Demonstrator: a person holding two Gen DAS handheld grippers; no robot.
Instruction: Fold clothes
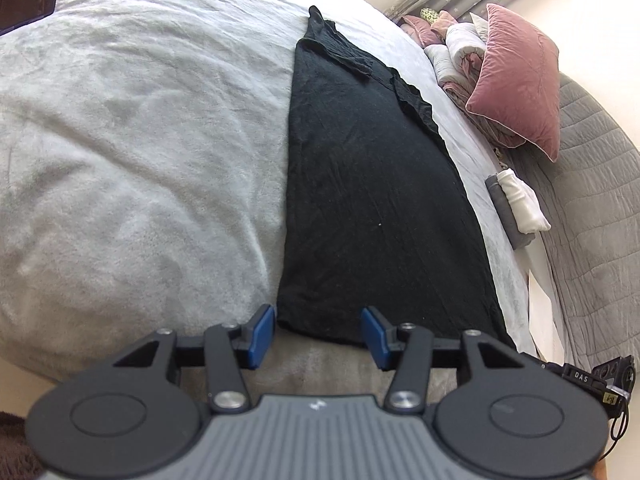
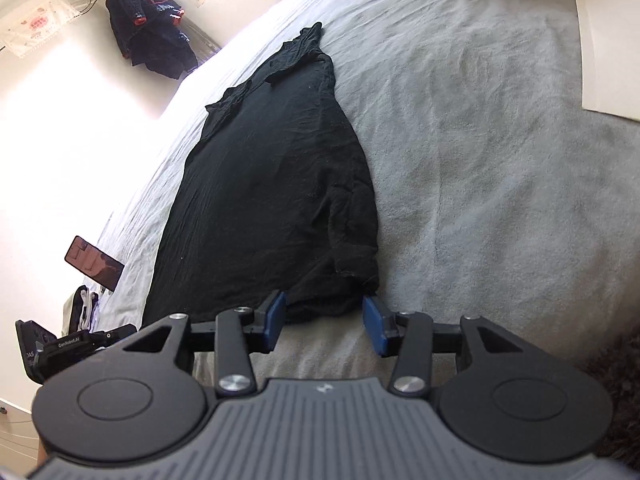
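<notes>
A black garment [image 1: 368, 200] lies flat on the grey bed cover [image 1: 140, 160], folded lengthwise into a long strip with a sleeve folded over at its far end. My left gripper [image 1: 318, 336] is open, its blue pads on either side of the garment's near left corner. In the right wrist view the same garment [image 2: 272, 200] runs away from me. My right gripper [image 2: 324, 322] is open, its pads on either side of the bunched near right corner. Neither gripper holds cloth.
Pink cushions [image 1: 516, 76] and rolled bedding sit at the far right of the bed. A folded white and grey pile [image 1: 516, 204] lies beside the garment. A phone [image 2: 94, 262] lies near the bed's left edge. Dark clothes [image 2: 154, 32] hang on the wall. A white sheet [image 2: 608, 48] lies at the right.
</notes>
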